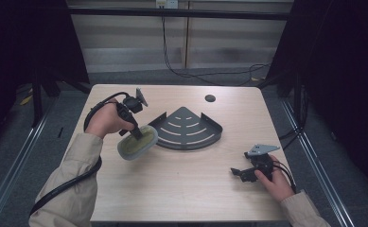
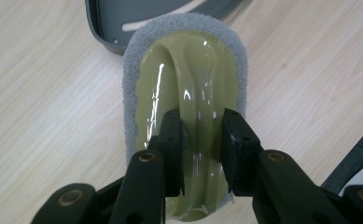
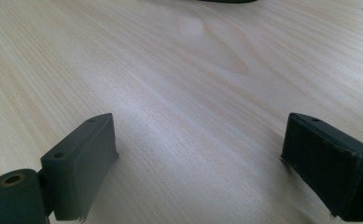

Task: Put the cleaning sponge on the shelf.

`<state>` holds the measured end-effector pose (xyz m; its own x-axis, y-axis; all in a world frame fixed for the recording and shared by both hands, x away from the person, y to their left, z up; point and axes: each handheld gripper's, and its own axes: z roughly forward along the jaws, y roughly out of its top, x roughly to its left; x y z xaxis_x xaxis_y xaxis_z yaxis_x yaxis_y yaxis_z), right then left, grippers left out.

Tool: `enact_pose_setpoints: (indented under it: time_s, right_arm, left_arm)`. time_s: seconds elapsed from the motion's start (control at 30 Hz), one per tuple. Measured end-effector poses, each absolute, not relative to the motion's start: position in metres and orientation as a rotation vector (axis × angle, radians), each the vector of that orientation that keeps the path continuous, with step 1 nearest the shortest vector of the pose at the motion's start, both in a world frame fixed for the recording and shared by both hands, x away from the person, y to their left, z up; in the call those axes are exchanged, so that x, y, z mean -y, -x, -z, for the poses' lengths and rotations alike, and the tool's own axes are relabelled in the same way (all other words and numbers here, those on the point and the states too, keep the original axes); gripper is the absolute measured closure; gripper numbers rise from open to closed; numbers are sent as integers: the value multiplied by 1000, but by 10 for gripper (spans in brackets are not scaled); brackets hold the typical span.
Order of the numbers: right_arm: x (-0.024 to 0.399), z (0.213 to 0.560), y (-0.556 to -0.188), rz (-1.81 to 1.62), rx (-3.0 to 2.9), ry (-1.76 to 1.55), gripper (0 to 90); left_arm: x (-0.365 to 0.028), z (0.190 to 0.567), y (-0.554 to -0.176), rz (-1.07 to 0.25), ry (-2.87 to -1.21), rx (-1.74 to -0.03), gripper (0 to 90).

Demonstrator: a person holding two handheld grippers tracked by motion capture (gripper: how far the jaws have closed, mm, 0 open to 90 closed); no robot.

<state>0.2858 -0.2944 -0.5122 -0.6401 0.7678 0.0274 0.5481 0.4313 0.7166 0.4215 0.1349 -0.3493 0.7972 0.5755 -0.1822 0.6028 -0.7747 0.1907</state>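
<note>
A scrubbing sponge [image 1: 136,143] with an olive-green plastic grip and a grey foam rim hangs tilted just above the table, left of centre. My left gripper [image 1: 137,135] is shut on its raised green handle [image 2: 202,116], one pad on each side. The sponge's far end reaches the edge of a dark grey corner shelf tray [image 1: 187,130] [image 2: 109,23]. My right gripper [image 1: 237,173] rests low at the table's front right, held by a hand. Its jaws stand wide apart over bare wood [image 3: 198,154] with nothing between them.
The light wooden table [image 1: 181,189] has a round cable hole [image 1: 210,98] at the back right. Black cables trail from both grippers and across the floor behind the table. Dark frame posts stand on either side.
</note>
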Motion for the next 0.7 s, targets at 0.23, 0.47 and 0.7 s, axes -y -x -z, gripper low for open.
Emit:
enact_pose_setpoints:
  time_s: [0.23,0.47,0.7]
  right_arm:
    - [294,512,-286,-1024,-2387,-1134,93]
    - [294,512,-286,-1024,-2387,-1134,93]
    - [294,512,-286,-1024,-2387,-1134,93]
  left_arm:
    - [-122,345,-428,157,-2759,-924,716]
    - [-115,338,-434,150,-2764,-919,716]
    - [-112,330,-444,138,-2751,-928,716]
